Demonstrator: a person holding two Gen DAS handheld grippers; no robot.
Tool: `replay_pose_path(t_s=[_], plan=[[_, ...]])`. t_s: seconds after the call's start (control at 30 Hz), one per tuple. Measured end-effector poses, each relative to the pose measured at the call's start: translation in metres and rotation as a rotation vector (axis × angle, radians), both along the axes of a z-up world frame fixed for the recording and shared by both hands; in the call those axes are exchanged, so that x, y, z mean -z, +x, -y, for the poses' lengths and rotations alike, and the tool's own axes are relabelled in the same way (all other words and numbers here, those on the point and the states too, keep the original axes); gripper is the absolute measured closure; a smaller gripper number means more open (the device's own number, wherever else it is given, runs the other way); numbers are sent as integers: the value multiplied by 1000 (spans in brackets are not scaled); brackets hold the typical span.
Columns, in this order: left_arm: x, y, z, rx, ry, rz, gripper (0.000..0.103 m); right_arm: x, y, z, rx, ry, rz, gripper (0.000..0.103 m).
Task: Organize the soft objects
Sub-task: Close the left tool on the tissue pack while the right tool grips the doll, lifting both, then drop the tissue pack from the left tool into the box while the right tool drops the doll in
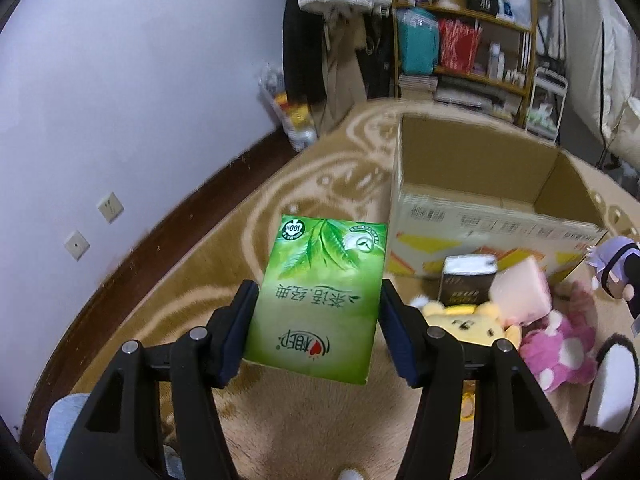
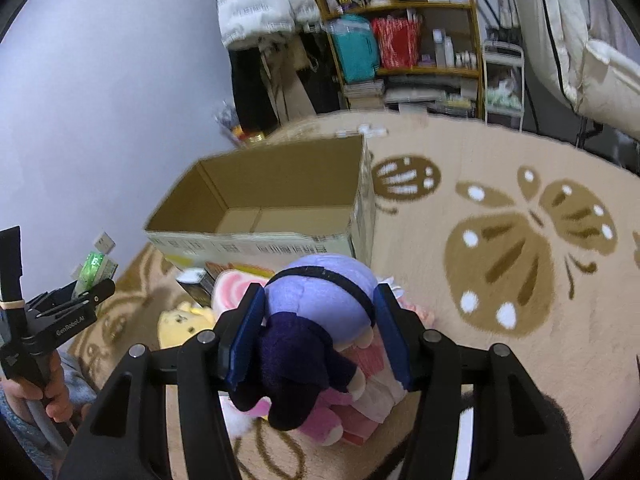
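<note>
item one: green tissue pack, printed with leaves, sitting between the blue pads of the left gripper, which is pinching it by both long edges and holding it off the carpet. item two: purple-haired plush doll in a dark outfit, sitting between the pads of the right gripper, which is closing on its head and body from either side. item three: open cardboard box, standing upright on the carpet just beyond both held things, showing only bare bottom flaps inside. item four: loose pile lying on the carpet against the box front, comprising a yellow bear plush, a pink spotted plush, a pink-and-white cushion and a dark tissue pack. backdrop: wooden shelf carrying bags and bottles, standing by the far wall.
</note>
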State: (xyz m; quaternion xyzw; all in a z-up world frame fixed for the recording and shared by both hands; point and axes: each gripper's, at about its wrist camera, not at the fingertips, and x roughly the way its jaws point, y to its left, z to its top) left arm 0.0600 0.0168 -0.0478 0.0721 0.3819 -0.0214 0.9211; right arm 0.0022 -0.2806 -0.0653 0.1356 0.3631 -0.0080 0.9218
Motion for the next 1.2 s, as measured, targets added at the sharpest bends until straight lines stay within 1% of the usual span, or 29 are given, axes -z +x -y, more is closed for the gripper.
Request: replay_pose_path(t_s=[0.13, 0.23, 0.33, 0.4, 0.6, 0.77, 0.9, 1.07, 1.13, 1.17, 1.2], plan=[[-19, -16, 0, 20, -6, 94, 45, -19, -9, -4, -13, -17, 84, 44], [-31, -29, 7, 28, 14, 161, 45, -29, -14, -10, -26, -47, 136, 44], [-41, -36, 14, 51, 28, 212, 45, -36, -16, -14, -29, -71, 166, 44], [-45, -39, 19, 65, 25, 231, 45, -39, -16, -16, -32, -86, 180, 44], [-52, -29, 30, 82, -13, 263, 45, -47, -7, -14, -31, -85, 224, 44], [-56, -10, 41, 99, -16, 292, 45, -48, 7, -14, -49, -99, 248, 44], [-58, 7, 54, 117, -3, 310, 45, -48, 23, -14, -58, -116, 258, 44], [-57, 31, 69, 153, -12, 313, 45, -48, 41, -11, -64, -114, 273, 44], [-56, 42, 76, 163, -16, 306, 47, -48, 47, -11, -70, -118, 279, 43], [-56, 46, 78, 168, -22, 301, 50, -48, 49, -11, -72, -119, 279, 43], [-55, 50, 80, 174, -31, 292, 50, -47, 52, -11, -74, -120, 280, 43]])
